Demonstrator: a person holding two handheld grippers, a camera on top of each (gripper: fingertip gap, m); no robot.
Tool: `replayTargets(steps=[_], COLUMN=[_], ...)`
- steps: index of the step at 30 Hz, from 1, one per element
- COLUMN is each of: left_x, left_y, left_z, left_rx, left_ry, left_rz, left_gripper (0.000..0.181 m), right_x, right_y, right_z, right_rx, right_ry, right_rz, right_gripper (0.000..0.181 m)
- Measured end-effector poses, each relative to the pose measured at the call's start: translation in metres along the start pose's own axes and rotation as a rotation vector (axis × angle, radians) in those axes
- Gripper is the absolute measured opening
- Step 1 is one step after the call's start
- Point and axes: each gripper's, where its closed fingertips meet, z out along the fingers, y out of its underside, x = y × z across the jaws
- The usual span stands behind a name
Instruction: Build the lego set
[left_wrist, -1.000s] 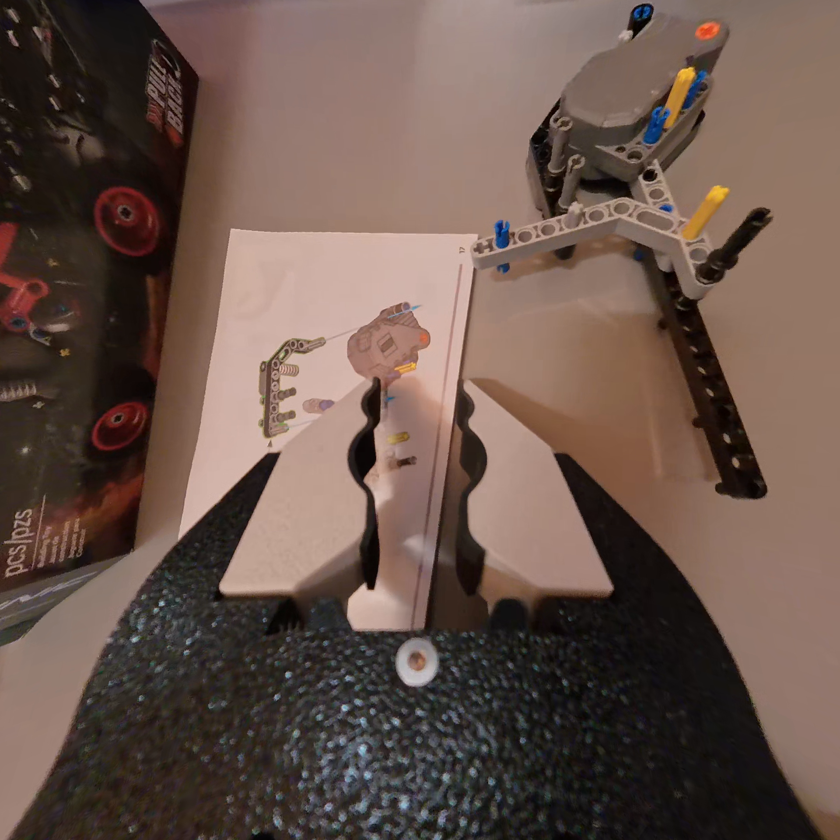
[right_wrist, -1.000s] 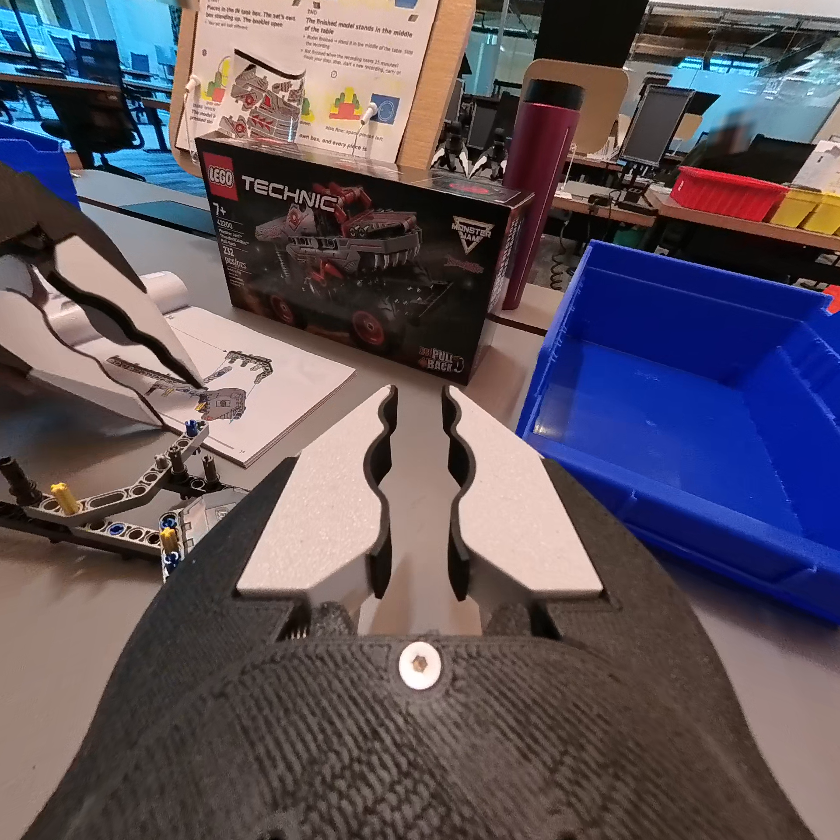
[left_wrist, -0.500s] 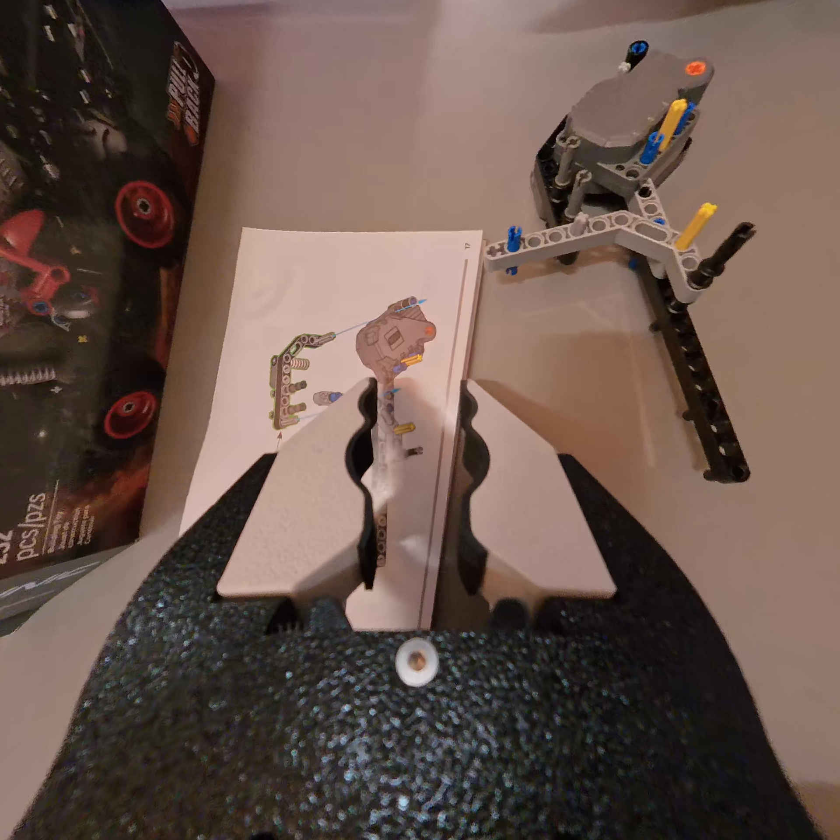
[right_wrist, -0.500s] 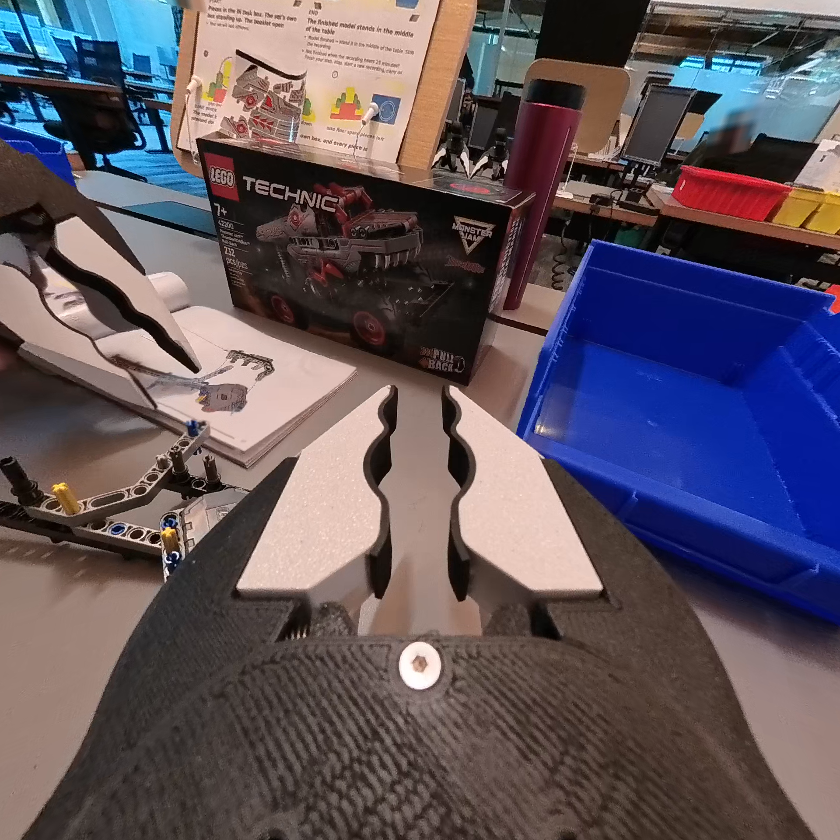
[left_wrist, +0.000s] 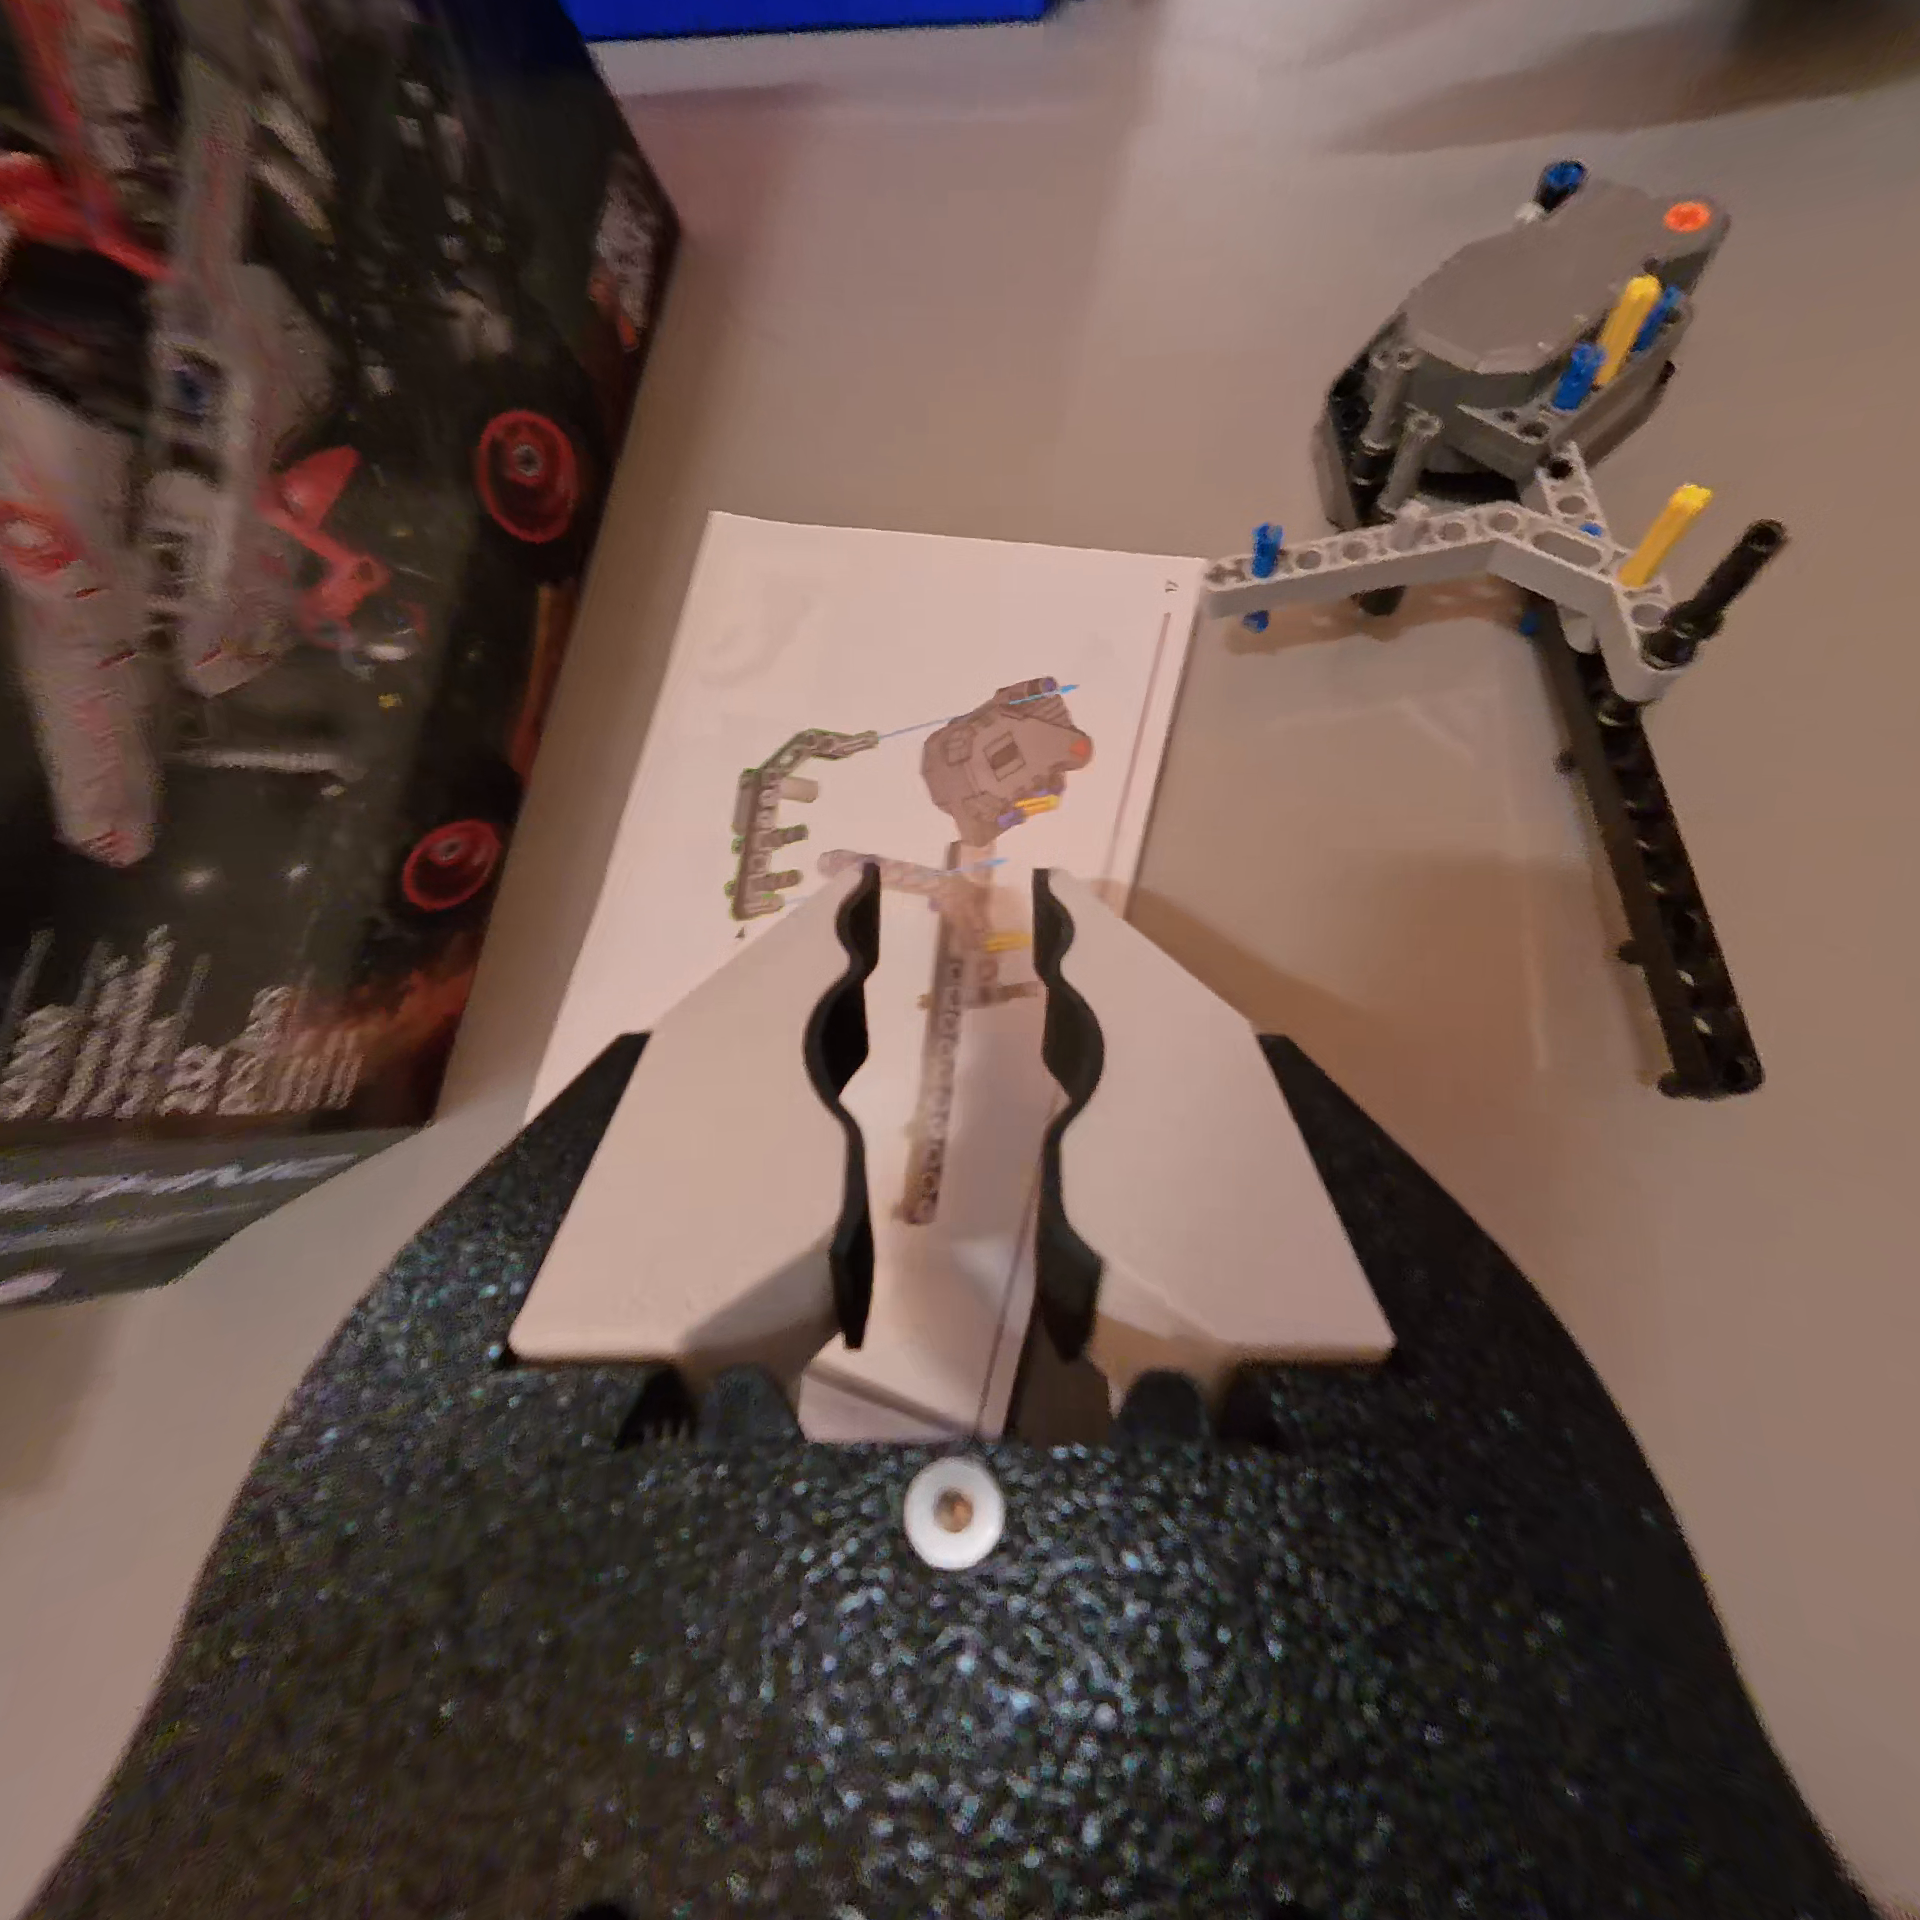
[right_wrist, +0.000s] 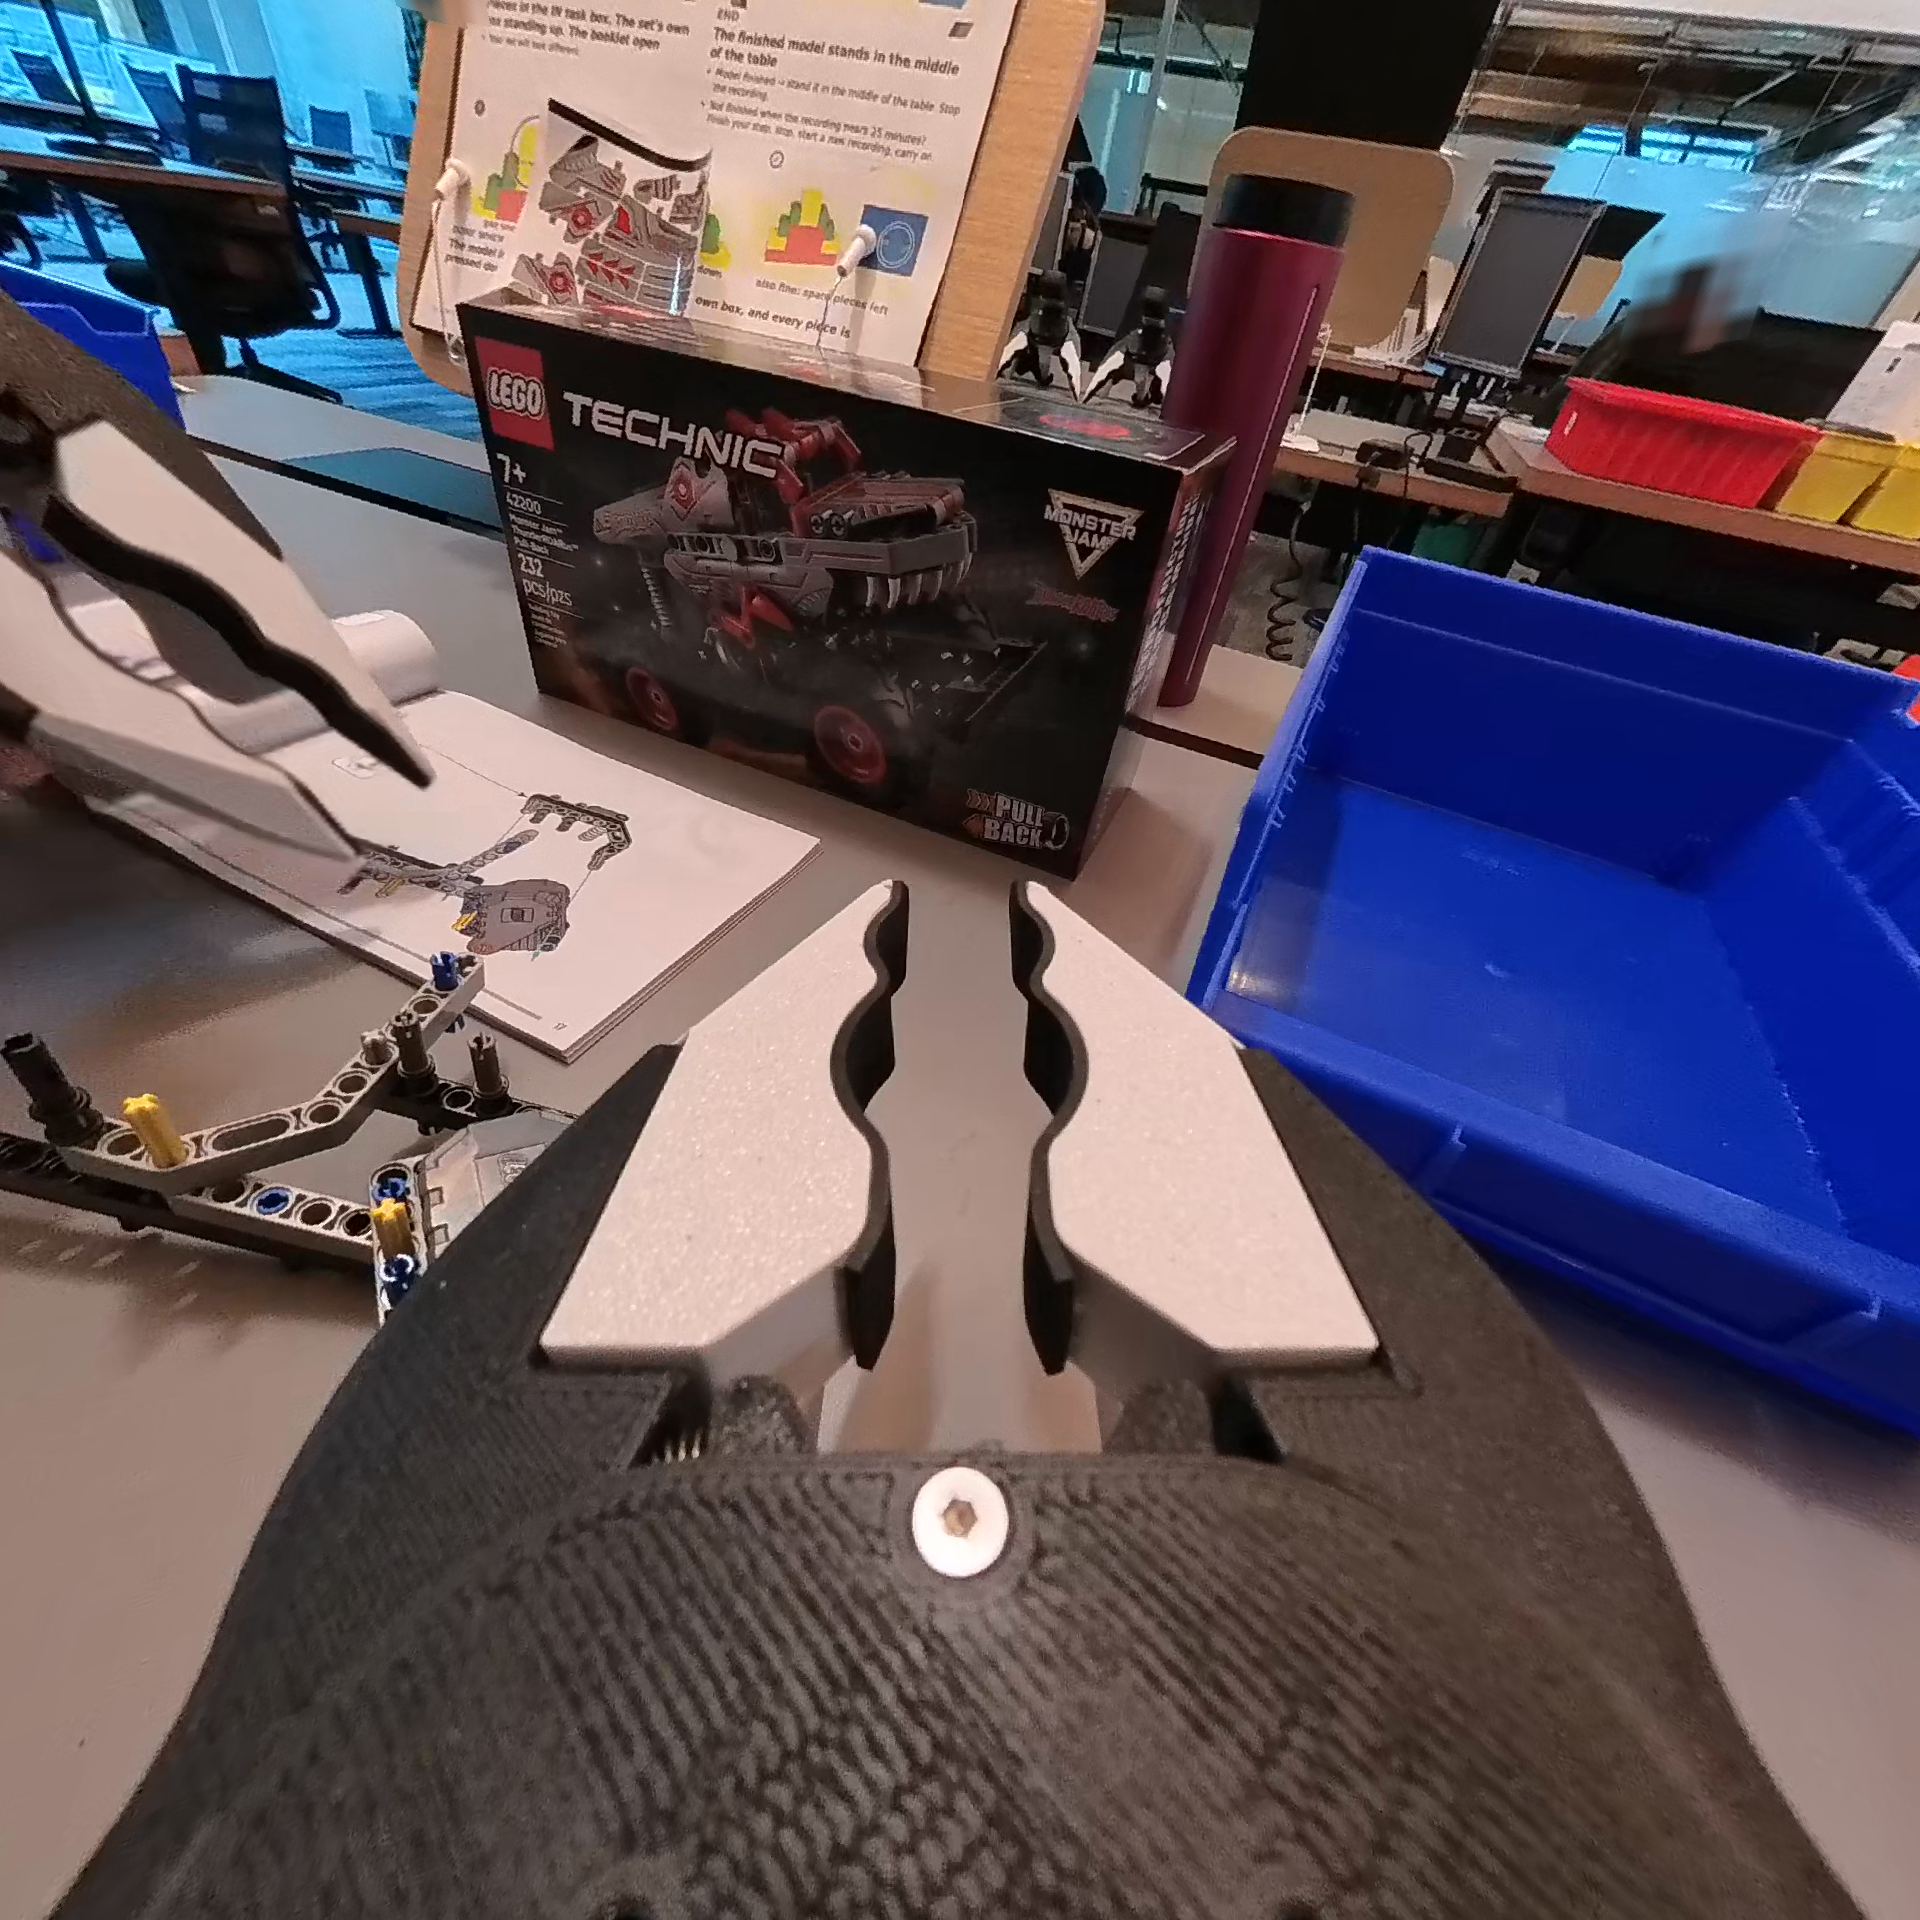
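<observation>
My left gripper (left_wrist: 954, 878) is open and empty, low over the open instruction booklet (left_wrist: 883, 644), which shows a build drawing. In the right wrist view it (right_wrist: 384, 816) comes in from the left with its lower fingertip at the booklet's page (right_wrist: 644, 894). The partly built Lego assembly (left_wrist: 1496, 332) lies right of the booklet: a grey motor block, a light grey angled beam (left_wrist: 1403, 545) with blue and yellow pins, and a long black beam (left_wrist: 1662, 862). My right gripper (right_wrist: 959, 890) is open and empty above the table, right of the assembly (right_wrist: 281, 1122).
The black Lego set box (right_wrist: 831, 582) stands behind the booklet; it fills the left of the left wrist view (left_wrist: 260, 520). A blue bin (right_wrist: 1558, 935) sits to the right. A maroon bottle (right_wrist: 1257, 416) and a board with a printed sheet (right_wrist: 727, 156) stand behind the box.
My left gripper has drawn back and lifted a little over the booklet, so more of the drawing and box shows. Its jaws stay open. The right gripper has not moved.
</observation>
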Motion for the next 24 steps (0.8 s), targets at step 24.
replayTargets(steps=[24], left_x=[-0.038], left_y=[0.009], left_z=[-0.046], left_rx=[0.042], left_ry=[-0.177], left_rz=[-0.101], left_gripper=[0.025], right_x=[0.001], right_y=[0.000], right_z=[0.000], right_rx=[0.001], right_ry=[0.002], right_rz=[0.000], right_gripper=[0.017])
